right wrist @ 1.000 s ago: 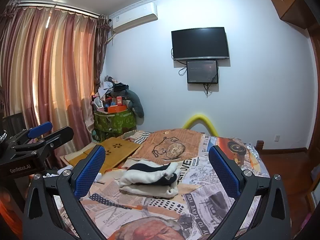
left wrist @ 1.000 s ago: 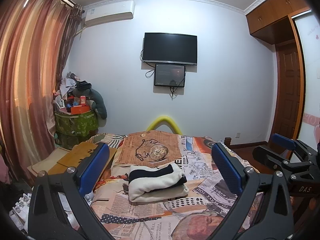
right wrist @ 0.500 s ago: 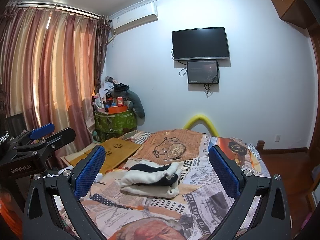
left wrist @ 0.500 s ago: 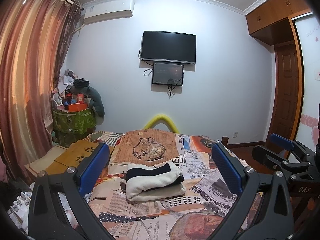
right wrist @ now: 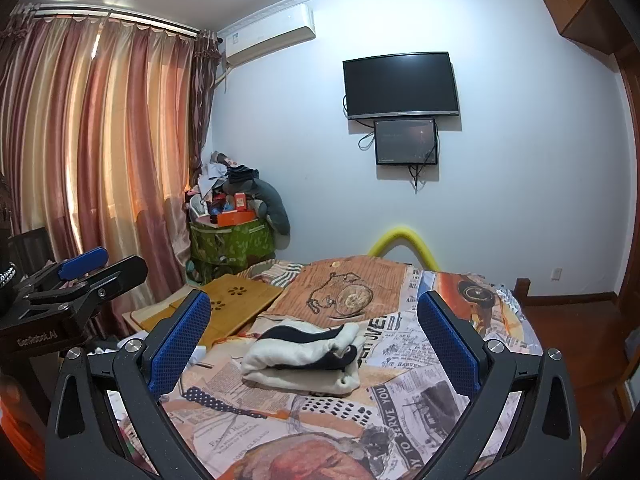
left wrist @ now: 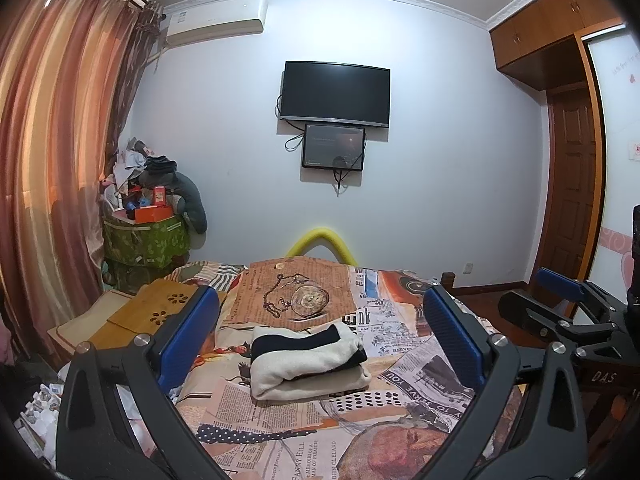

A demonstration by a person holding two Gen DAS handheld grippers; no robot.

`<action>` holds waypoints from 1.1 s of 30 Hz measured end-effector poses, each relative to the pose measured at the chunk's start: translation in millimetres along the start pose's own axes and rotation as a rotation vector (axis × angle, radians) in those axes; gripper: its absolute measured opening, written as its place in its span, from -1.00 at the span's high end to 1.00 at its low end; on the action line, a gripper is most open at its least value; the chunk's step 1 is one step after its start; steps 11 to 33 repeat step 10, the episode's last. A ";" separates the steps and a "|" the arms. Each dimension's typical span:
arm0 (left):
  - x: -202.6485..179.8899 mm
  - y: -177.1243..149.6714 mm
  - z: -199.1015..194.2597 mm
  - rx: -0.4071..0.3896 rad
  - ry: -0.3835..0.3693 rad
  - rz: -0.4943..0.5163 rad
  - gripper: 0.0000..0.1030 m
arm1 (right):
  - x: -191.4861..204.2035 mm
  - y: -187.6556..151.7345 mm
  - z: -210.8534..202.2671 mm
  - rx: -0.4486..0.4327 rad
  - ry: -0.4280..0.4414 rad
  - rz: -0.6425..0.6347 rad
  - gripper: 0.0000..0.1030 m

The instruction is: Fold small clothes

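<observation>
Both cameras have tilted slightly upward; the left gripper (left wrist: pixel 320 340) and right gripper (right wrist: pixel 314 336) hover released, empty, above the folded sweater (left wrist: pixel 306 362) mid-bed (left wrist: pixel 280 440); folding looks finished.

**Count of things in the room**

Two grippers: left gripper (left wrist: pixel 318 336) and right gripper (right wrist: pixel 314 332), four blue pads in all. One folded garment (left wrist: pixel 306 360) at frame centre. Two wall screens (left wrist: pixel 335 94), upper centre. One air conditioner (left wrist: pixel 216 18), upper left. One bed (left wrist: pixel 280 420). One wooden tray (left wrist: pixel 160 312), lower left.
</observation>
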State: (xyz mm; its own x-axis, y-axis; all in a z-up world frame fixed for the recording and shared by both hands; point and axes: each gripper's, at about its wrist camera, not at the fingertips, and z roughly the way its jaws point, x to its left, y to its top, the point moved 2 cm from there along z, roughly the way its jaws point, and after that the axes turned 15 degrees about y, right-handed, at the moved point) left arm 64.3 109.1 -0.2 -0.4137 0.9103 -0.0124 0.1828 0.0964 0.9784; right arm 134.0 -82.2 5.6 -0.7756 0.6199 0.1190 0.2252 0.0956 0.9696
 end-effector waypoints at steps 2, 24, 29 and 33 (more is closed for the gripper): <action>-0.3 0.4 -0.3 -0.002 -0.002 0.005 -1.00 | 0.2 -0.4 0.5 0.002 0.000 0.001 -0.99; 1.1 0.3 0.6 0.007 -0.006 0.003 -1.00 | 1.0 -0.8 1.7 0.006 0.003 0.003 -0.99; 1.1 0.3 0.6 0.007 -0.006 0.003 -1.00 | 1.0 -0.8 1.7 0.006 0.003 0.003 -0.99; 1.1 0.3 0.6 0.007 -0.006 0.003 -1.00 | 1.0 -0.8 1.7 0.006 0.003 0.003 -0.99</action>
